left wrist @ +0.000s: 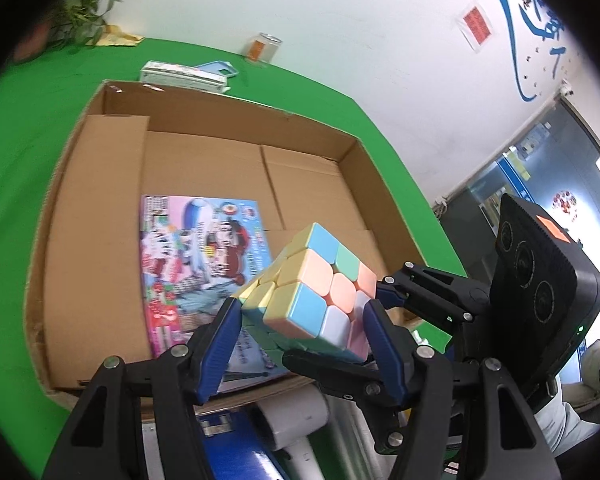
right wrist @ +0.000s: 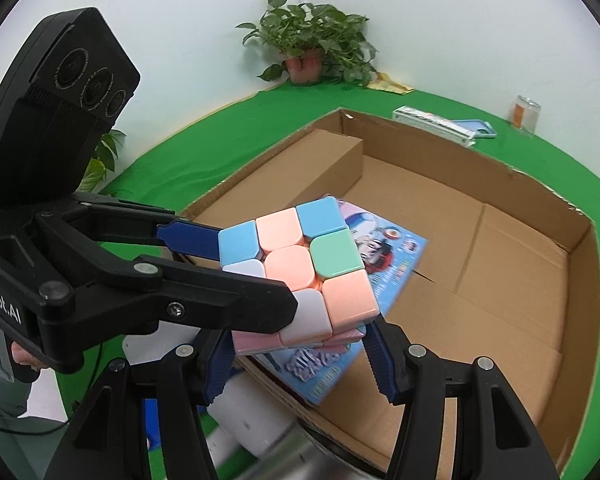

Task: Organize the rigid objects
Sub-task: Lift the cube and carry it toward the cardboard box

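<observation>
A pastel puzzle cube [left wrist: 316, 288] [right wrist: 296, 272] is held in the air above the near edge of an open cardboard box [left wrist: 100, 184] [right wrist: 500, 248]. My left gripper [left wrist: 300, 320] [right wrist: 236, 268] is shut on the cube from its sides. My right gripper [right wrist: 300, 348] [left wrist: 364, 312] also clamps the cube, from below and crosswise to the left one. A colourful picture book [left wrist: 188, 256] [right wrist: 392, 264] lies flat on the box floor under the cube.
The box sits on a green table [left wrist: 20, 160] [right wrist: 460, 100]. Behind it lie a flat white box [left wrist: 180, 74] [right wrist: 432, 120], a blue phone case [left wrist: 220, 68] [right wrist: 478, 126] and a glass jar [left wrist: 264, 48] [right wrist: 526, 114]. A potted plant [right wrist: 308, 40] stands at the wall. White and blue items [left wrist: 292, 412] sit before the box.
</observation>
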Demonstrator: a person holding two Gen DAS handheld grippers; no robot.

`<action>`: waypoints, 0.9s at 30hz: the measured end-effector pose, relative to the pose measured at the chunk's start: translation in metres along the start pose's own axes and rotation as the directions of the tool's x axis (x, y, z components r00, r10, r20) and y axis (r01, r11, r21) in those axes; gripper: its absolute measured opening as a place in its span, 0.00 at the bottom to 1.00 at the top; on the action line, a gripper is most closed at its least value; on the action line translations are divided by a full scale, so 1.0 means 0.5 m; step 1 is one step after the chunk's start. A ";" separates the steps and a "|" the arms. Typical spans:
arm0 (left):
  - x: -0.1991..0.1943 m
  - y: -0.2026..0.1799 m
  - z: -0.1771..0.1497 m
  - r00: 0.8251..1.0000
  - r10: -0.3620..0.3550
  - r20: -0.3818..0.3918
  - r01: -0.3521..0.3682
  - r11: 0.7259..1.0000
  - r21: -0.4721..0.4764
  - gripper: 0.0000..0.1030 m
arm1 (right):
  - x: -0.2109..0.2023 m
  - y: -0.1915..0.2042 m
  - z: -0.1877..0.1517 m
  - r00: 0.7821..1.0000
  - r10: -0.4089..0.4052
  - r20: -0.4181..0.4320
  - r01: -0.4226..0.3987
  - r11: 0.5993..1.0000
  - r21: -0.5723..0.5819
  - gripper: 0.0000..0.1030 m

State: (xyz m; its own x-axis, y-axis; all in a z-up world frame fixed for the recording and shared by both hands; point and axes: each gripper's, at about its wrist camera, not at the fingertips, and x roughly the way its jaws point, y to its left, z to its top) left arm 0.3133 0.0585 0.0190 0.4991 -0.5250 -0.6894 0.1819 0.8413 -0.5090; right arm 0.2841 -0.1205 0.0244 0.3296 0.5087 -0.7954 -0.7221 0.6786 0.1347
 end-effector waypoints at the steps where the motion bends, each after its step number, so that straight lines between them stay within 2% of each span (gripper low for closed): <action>1: -0.002 0.006 -0.001 1.000 0.004 -0.002 -0.004 1.000 -0.010 0.60 | 0.010 0.002 0.004 1.000 0.010 -0.004 -0.010 1.000 0.002 0.54; 9: -0.003 0.030 -0.008 0.999 0.026 -0.027 -0.026 0.999 -0.031 0.60 | 0.048 0.018 0.006 0.999 0.035 -0.034 -0.033 0.999 0.032 0.54; 15: 0.003 0.052 -0.009 0.998 0.052 -0.043 -0.055 0.997 -0.062 0.60 | 0.077 0.022 0.001 0.996 0.067 -0.059 -0.061 0.992 0.110 0.54; 19: 0.009 0.059 -0.012 0.997 0.046 -0.057 -0.050 0.996 -0.079 0.59 | 0.088 0.028 -0.008 0.995 0.063 -0.072 -0.051 0.988 0.148 0.54; 22: 0.013 0.040 -0.003 0.998 0.029 -0.055 -0.033 0.997 -0.068 0.58 | 0.071 0.019 -0.014 0.997 0.045 -0.058 -0.034 0.984 0.177 0.54; 27: 0.045 -0.034 0.021 0.998 -0.006 -0.060 0.006 1.000 0.001 0.58 | 0.009 -0.025 -0.035 1.000 -0.010 -0.025 0.016 0.967 0.253 0.54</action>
State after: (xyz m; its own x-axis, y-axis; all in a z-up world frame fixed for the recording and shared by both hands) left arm 0.3303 0.0336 0.0174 0.4467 -0.5364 -0.7160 0.1853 0.8385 -0.5125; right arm 0.2840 -0.1362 0.0085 0.3217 0.4886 -0.8110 -0.5395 0.7985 0.2670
